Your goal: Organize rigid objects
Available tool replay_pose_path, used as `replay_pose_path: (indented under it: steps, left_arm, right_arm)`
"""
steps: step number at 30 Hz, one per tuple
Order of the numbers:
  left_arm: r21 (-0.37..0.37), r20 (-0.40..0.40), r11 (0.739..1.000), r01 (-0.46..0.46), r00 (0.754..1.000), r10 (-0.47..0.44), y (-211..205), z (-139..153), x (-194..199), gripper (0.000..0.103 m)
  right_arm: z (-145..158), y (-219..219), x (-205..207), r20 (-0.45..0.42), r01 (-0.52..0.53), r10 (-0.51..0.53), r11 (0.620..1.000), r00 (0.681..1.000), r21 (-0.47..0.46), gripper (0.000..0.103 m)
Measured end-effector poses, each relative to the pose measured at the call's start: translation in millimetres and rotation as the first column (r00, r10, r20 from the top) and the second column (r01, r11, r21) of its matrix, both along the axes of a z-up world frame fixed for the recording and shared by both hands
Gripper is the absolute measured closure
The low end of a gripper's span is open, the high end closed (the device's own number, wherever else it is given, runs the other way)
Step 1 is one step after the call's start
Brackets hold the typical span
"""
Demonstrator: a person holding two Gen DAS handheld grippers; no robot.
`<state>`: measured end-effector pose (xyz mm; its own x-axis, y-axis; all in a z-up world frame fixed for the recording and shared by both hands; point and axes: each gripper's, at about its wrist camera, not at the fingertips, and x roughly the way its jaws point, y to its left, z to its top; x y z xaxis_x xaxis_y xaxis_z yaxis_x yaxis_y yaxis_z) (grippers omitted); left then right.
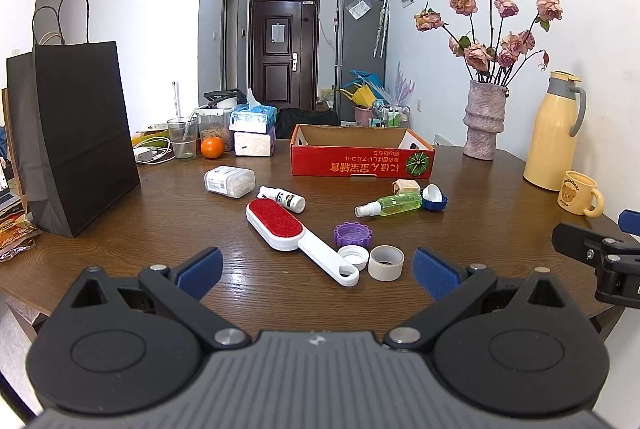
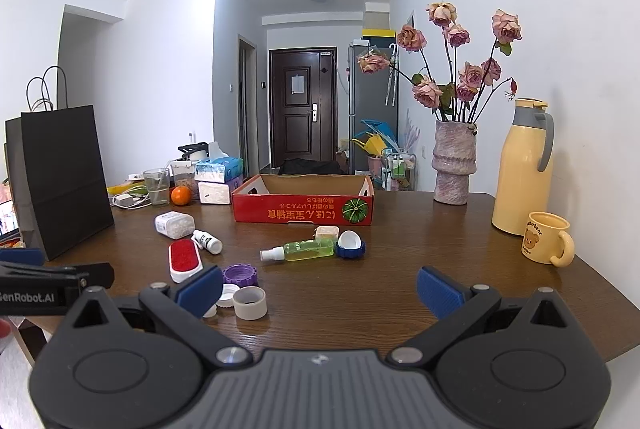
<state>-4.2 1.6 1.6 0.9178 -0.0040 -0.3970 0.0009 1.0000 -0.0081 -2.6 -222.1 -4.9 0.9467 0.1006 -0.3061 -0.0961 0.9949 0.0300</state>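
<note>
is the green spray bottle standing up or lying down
Lying down. The green spray bottle rests on its side on the table, its white nozzle pointing left, in front of the red box.

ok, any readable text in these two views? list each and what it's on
"GenRobot.AI", first letter cut off: side of the left claw.
"Bear", partly legible: yellow mug.
Upside-down Japanese print: red cardboard box; too distorted to transcribe.
Labels on the small white bottle and clear plastic container: too small.
</note>
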Motion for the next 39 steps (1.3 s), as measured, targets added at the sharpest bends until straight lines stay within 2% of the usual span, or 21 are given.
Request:
replay_pose_path:
  steps: [8, 15, 28, 39]
  left_arm:
    - [-0.006, -0.003, 1.0, -0.011, 1.0, 0.011, 9.4, 3.9, 5.1, 0.0]
    - [-0.016, -0.041, 1.0, -0.027, 0.999, 0.026, 15.7, -4.6, 28.8, 0.0]
    - [-0.028, -0.127, 0.999, -0.045, 0.991, 0.041, 26.8, -25.0, 77.3, 0.0]
    - [-0.028, -0.216, 0.997, -0.073, 0.974, 0.066, 39.7, -49.1, 122.9, 0.0]
  right_arm:
    - [0.3, 3.4, 5.4, -0.008, -0.013, 0.013, 1.0, 1.0, -0.005, 0.0]
    - [-5.8, 11.0, 24.2, -0.048, -0.035, 0.034, 0.999, 0.998, -0.016, 0.0]
    - [-21.6, 25.2, 73.8, -0.136, -0.074, 0.069, 0.997, 0.988, -0.029, 0.0]
    - [-44.9, 40.6, 125.8, -0.23, -0.126, 0.117, 0.992, 0.966, -0.028, 0.0]
